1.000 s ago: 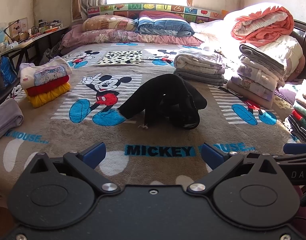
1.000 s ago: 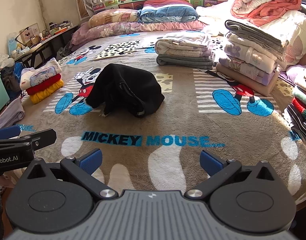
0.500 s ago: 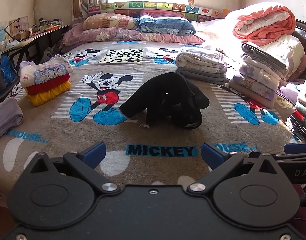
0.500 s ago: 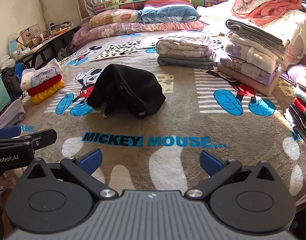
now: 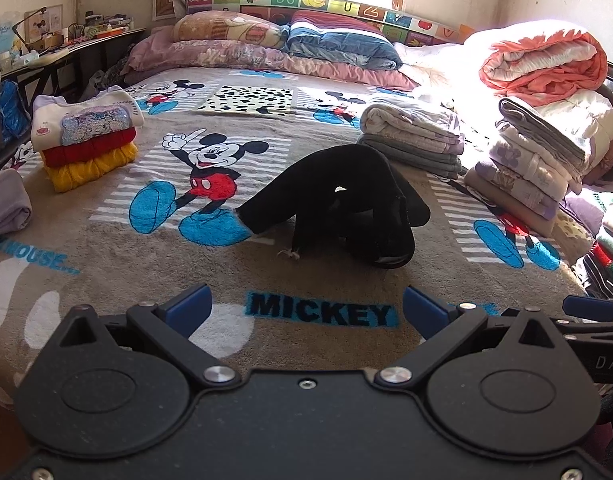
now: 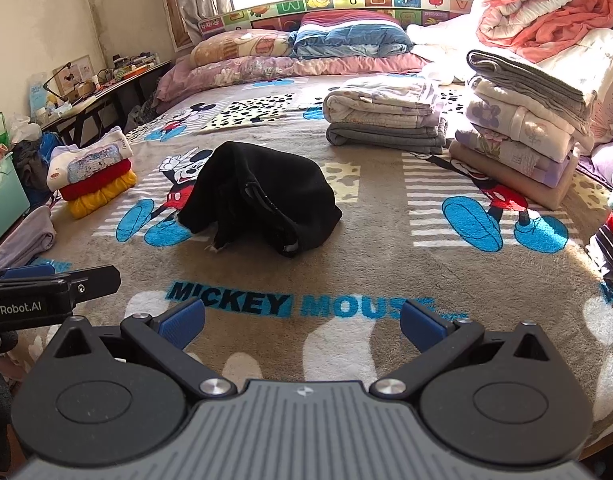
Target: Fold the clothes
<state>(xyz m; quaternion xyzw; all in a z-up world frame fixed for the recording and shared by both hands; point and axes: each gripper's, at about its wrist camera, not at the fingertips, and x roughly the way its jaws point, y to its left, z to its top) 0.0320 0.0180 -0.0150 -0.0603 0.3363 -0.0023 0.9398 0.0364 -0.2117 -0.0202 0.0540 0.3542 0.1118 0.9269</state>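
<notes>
Left wrist view. Left gripper low over the near edge of the blanket, two blue-padded fingers spread wide, nothing between them. One black garment, crumpled in a heap at mid-bed, well apart from the fingers, beyond the printed word MICKEY. One stack of three folded tops at far left: white, red, yellow from top to bottom. One folded grey piece at the left edge. One stack of folded bedding just behind the garment. One taller stack of folded linens at right. One rolled orange quilt above it. Three pillows at the headboard.

Right wrist view. Right gripper, two fingers likewise wide apart and empty, above the lettering MICKEY MOUSE. Same single black garment ahead and slightly left, untouched. Left gripper's arm at the left margin. One green bin beside the bed.
</notes>
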